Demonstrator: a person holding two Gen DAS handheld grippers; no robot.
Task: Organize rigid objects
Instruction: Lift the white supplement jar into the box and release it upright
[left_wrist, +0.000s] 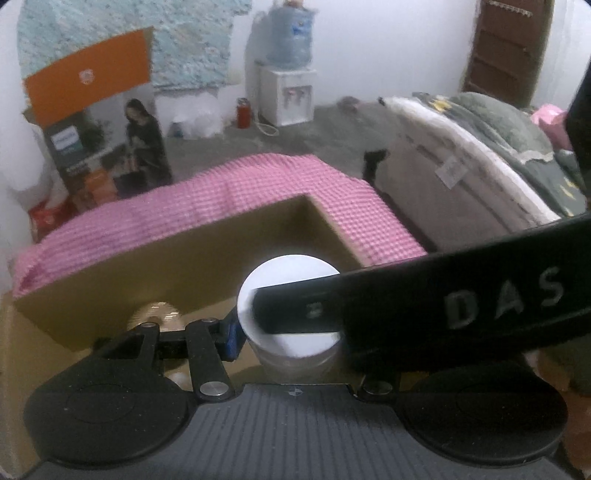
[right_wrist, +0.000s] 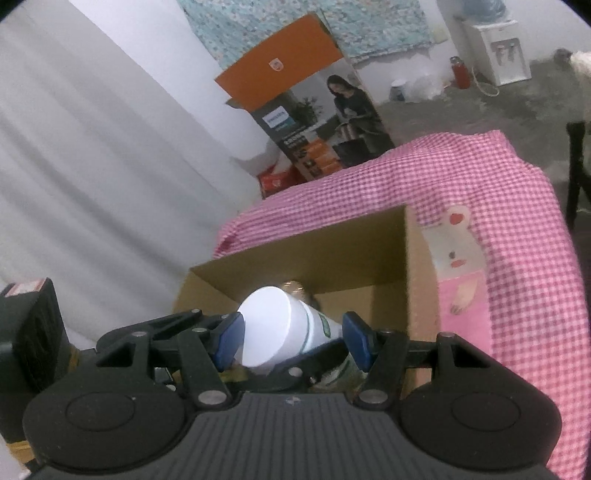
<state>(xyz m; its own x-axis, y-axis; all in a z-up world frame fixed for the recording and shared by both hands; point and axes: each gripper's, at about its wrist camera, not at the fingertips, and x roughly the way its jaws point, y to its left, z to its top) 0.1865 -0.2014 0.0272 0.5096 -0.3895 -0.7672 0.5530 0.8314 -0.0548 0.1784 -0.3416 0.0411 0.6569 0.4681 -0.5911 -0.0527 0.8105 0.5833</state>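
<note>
One small white container (left_wrist: 291, 291) with a flat white top hangs over the open cardboard box (left_wrist: 166, 273), and both grippers appear to hold it. My left gripper (left_wrist: 291, 339) is shut across its sides; only the blue left pad (left_wrist: 231, 336) shows. A black finger of my right gripper (left_wrist: 443, 306), lettered "DAS", lies over the white top. In the right wrist view the container (right_wrist: 273, 328) is tilted, with a green mark on its body, and my right gripper (right_wrist: 291, 339) presses it end to end between its blue pads (right_wrist: 229, 339). A gold round thing (left_wrist: 155, 314) lies in the box.
The box (right_wrist: 332, 251) stands on a pink checked cloth (right_wrist: 517, 221). Behind it are an orange printed carton (right_wrist: 317, 110) and a white curtain (right_wrist: 92, 166). Also in view: a folded mattress with bedding (left_wrist: 480, 155) to the right and a water dispenser (left_wrist: 286, 74) by the far wall.
</note>
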